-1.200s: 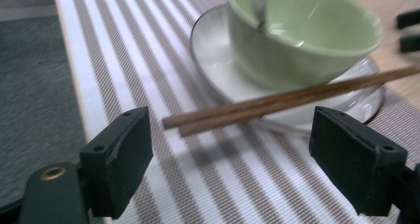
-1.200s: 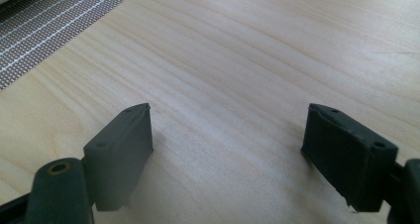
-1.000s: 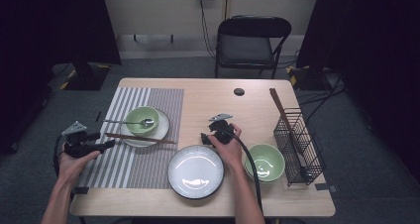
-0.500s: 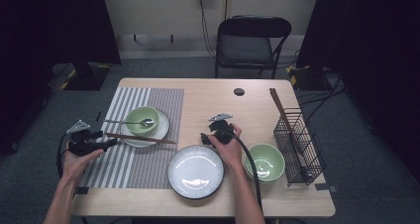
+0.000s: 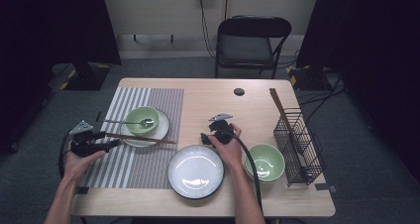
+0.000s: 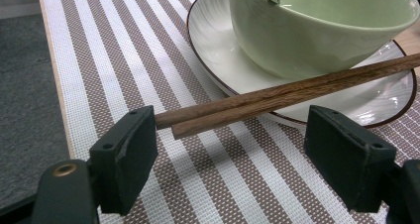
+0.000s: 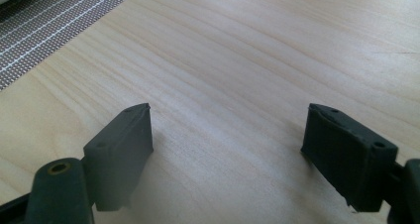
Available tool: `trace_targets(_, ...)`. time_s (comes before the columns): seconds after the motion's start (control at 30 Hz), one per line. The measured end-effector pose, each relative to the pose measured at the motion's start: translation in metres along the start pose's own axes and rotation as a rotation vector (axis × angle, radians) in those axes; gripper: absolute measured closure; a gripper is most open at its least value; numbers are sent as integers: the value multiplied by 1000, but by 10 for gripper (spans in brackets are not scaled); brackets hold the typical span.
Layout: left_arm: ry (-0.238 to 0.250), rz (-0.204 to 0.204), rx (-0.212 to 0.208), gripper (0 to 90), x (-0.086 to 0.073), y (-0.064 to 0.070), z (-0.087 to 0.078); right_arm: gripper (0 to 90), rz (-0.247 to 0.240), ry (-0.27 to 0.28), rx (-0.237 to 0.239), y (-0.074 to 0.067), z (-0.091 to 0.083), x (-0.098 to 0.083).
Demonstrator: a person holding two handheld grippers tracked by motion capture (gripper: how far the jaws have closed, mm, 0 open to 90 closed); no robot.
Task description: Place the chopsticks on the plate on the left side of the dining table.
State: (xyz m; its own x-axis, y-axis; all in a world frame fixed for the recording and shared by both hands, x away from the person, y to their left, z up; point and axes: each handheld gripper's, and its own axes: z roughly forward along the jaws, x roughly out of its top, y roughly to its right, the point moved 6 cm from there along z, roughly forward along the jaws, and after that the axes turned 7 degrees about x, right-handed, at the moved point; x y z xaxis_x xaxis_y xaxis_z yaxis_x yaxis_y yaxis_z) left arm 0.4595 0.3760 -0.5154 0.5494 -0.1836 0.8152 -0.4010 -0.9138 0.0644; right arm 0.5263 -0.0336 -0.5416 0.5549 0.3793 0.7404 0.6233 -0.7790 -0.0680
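Flanking the chopsticks [image 6: 277, 97] ends, the left claw [image 6: 230, 149] gapes beside the white plate [image 6: 218, 40] and green bowl [image 6: 317, 26].

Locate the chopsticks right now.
In the high view, the chopsticks lie at table left, across the white plate's near rim, ends by the open left gripper.

Bright overhead light on the counter [image 5: 208, 100], dark surroundings; soft glare on the white plate [image 5: 195, 171], close-ups slightly blurred.

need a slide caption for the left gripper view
Open left tool lined up on chopsticks resting across the plate under a green bowl.
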Motion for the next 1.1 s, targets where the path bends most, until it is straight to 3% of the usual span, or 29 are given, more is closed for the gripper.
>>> trace_targets(1.1,-3,12,3,230,0,3,1,187,-1,0,0,0,0,0)
